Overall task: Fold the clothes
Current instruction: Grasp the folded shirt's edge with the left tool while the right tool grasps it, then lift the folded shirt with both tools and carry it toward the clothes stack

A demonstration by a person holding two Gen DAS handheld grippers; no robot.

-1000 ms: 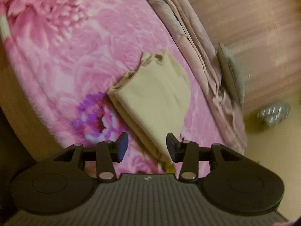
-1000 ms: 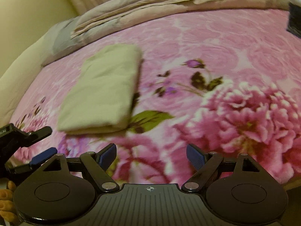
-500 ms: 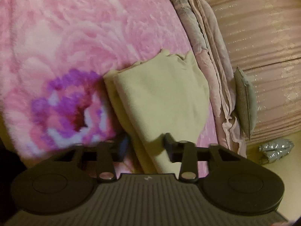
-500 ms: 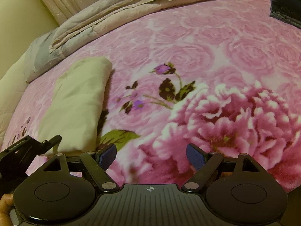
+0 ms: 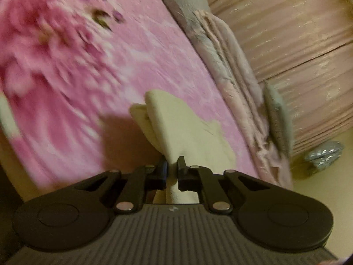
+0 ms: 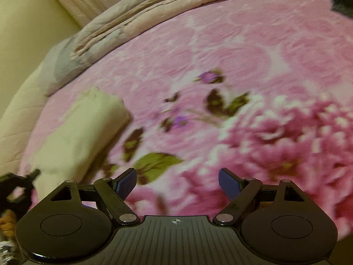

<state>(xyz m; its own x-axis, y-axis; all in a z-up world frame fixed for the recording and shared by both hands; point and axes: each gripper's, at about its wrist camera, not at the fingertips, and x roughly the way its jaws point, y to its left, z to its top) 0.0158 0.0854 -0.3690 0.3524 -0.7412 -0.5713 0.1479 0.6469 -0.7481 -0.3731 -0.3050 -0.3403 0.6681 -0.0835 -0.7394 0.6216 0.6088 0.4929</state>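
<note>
The folded cloth (image 5: 187, 128) is lying on the pink blanket (image 5: 88, 88) near the bed's edge, just beside the bedding pile (image 5: 231, 77); its near end is being pinched by the left gripper (image 5: 171, 172), whose jaws are closing on it, with the fabric bunched between the pads and rising off the blanket there. The right gripper (image 6: 177, 182) is being held wide over the flowers of the blanket, well apart from the cloth, with nothing between its jaws.

The step in hand is judged to be a lift or shift of the folded piece; for this to be done well, all layers are best being caught together, since a grip on the top layer alone is likely to be undoing the fold. The far end is sagging free, so the pull is best being kept slow and low; support from the empty right gripper under the free end is being suggested, so that the stack is not being dragged open across the plush pile.
</note>
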